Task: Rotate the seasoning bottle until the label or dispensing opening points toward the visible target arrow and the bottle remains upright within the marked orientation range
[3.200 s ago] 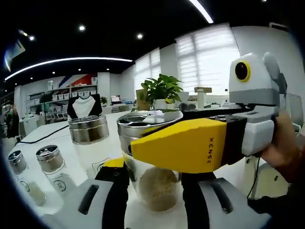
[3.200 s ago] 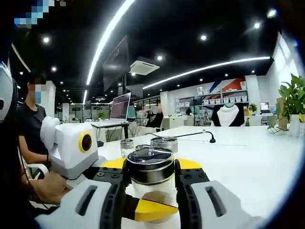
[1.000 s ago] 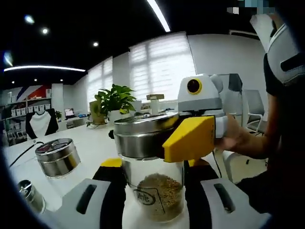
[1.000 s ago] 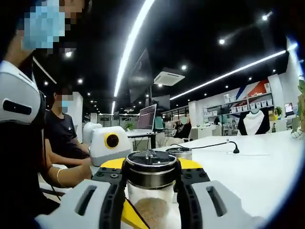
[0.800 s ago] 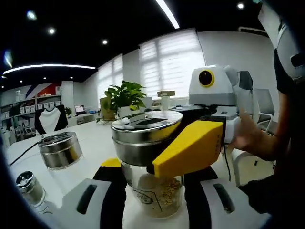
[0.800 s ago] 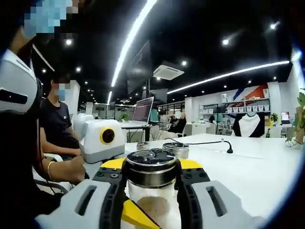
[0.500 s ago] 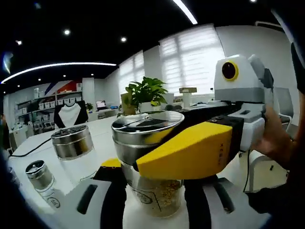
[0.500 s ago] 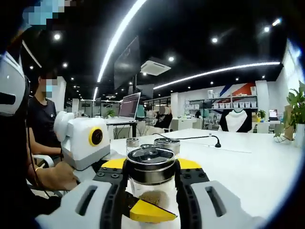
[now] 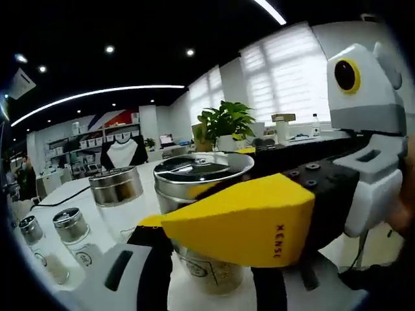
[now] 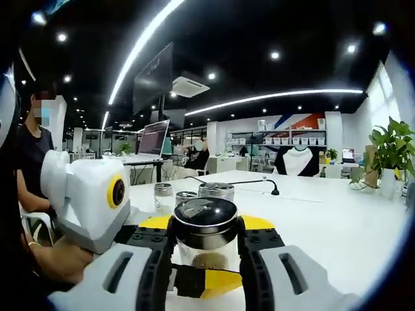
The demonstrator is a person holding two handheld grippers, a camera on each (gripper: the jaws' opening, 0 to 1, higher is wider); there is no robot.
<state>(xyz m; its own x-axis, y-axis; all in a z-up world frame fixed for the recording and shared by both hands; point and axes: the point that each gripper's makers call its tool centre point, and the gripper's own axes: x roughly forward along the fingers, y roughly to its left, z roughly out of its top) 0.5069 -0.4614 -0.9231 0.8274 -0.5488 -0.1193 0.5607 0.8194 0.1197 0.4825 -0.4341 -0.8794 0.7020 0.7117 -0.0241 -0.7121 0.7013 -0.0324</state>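
The seasoning bottle stands upright on the white table, between the jaws of both grippers. The left gripper has its black jaws pressed on the glass body, low on the bottle. The right gripper pinches the bottle just under the cap, and in the left gripper view its yellow finger lies across the front of the bottle.

Compared with half a second ago, the right gripper's yellow finger covers more of the glass in the left gripper view, and the label is more hidden. The small shaker jars now stand further from the bottle, and two of them show instead of one.

Beside the bottle, a taller jar with a metal cap stands near it but apart from it. Behind the bottle the table is wide and bare up to a potted plant.

The bottle has a shiny metal cap with a dark top, clear glass, and brown grains at the bottom. A part of a round printed mark shows on the glass. I cannot tell where the opening points.
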